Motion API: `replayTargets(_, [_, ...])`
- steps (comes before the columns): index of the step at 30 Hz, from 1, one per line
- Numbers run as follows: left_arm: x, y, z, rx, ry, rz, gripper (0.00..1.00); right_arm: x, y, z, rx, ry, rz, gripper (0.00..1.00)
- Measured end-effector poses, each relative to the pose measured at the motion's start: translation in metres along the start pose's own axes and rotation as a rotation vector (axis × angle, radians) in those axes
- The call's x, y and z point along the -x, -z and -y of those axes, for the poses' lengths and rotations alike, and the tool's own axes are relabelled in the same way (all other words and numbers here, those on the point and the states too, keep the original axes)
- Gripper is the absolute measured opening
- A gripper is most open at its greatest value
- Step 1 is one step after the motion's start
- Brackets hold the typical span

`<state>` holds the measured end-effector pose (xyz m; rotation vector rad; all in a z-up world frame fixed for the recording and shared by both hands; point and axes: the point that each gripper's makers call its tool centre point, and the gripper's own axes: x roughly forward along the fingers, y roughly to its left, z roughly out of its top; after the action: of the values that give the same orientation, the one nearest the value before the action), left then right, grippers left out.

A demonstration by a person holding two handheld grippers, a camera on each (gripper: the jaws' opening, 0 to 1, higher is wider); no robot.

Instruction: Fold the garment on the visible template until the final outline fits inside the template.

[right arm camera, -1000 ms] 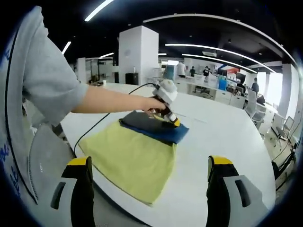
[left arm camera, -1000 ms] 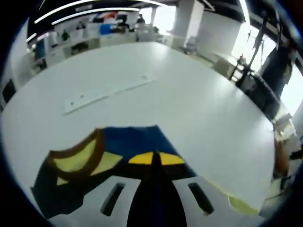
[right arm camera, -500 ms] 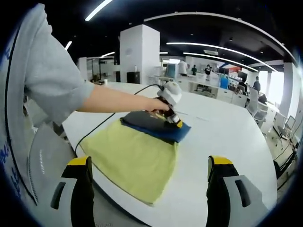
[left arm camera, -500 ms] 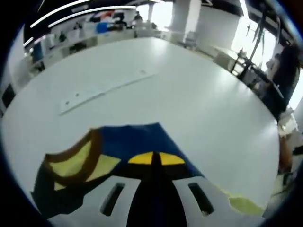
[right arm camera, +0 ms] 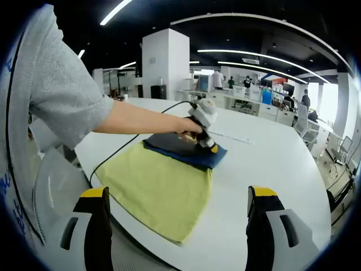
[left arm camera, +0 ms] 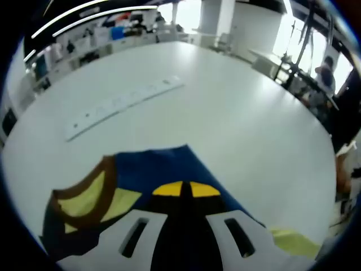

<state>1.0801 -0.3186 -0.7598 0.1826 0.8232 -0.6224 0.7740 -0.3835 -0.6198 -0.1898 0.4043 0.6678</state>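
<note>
Left gripper [right arm camera: 206, 143] pinches the navy garment [left arm camera: 161, 169] atop the yellow template [right arm camera: 158, 189] near the counter [right arm camera: 271, 164] edge; right gripper [right arm camera: 175, 226] gapes wide.

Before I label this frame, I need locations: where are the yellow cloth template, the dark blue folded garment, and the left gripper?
yellow cloth template [right arm camera: 161, 192], right gripper view, middle of its flat surface.
dark blue folded garment [left arm camera: 163, 166], left gripper view, blue panel ahead of the jaws.
left gripper [right arm camera: 206, 144], right gripper view, its yellow-tipped end on the garment.
</note>
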Motion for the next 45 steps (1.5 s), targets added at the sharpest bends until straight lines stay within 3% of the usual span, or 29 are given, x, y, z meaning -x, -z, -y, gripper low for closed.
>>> replayTargets(15, [0.009, -0.014, -0.001, 0.005, 0.02, 0.063, 0.07, -0.001, -0.003, -0.002, 0.013, -0.007, 0.008, 1.0])
replayTargets(26, [0.034, -0.023, -0.024, 0.044, -0.005, 0.114, 0.14, -0.004, -0.011, -0.007, 0.026, -0.027, 0.03, 1.0])
replayTargets(33, [0.044, -0.008, -0.041, 0.068, -0.03, 0.098, 0.1, -0.005, -0.013, -0.013, 0.04, -0.045, 0.033, 1.0])
replayTargets(45, [0.049, 0.029, -0.046, 0.131, -0.053, 0.058, 0.1, -0.008, -0.011, -0.015, 0.045, -0.053, 0.022, 1.0])
